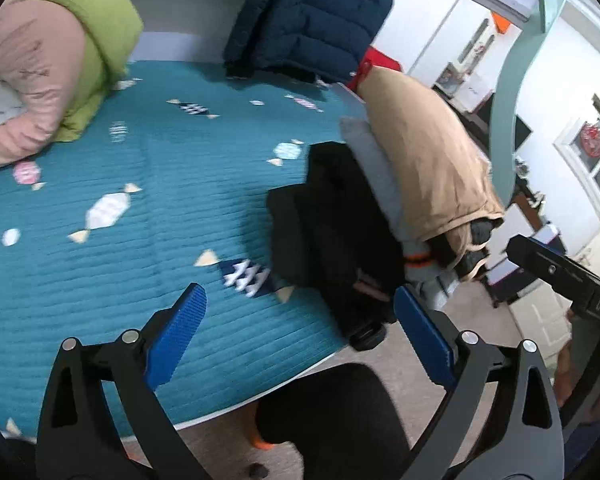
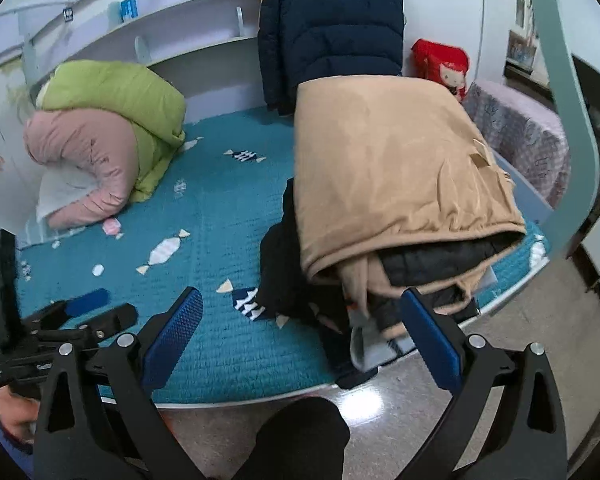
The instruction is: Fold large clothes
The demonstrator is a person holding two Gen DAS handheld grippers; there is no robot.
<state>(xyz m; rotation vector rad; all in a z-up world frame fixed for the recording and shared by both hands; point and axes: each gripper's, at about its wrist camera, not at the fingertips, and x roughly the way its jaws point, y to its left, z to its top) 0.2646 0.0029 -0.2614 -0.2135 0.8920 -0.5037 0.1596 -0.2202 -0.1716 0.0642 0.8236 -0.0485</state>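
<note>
Over on the far left of the bed (image 2: 220,320), a green and pink padded bundle (image 2: 112,132) sits against the wall, apparently folded already. Nearer, the left gripper (image 1: 296,320) hangs over the teal quilted cover with its blue fingers (image 1: 180,332) spread wide and nothing between them. The right gripper (image 2: 304,328) is alongside it, fingers just as wide, also empty. Both tilt down toward the bed's near edge. Right of centre lies the stack that matters: a tan jacket (image 2: 400,168) draped over black clothing (image 2: 284,264) and a grey garment (image 2: 364,344), its long axis running from the near edge away toward the wall. The stack sits ahead and slightly right of both grippers, closer to the right one, whose right finger nearly overlaps the tan hem. At the far end a navy puffer jacket (image 2: 332,40) hangs upright. No containers are visible; whichever garment comes next likely gets drawn left onto the open cover.
</note>
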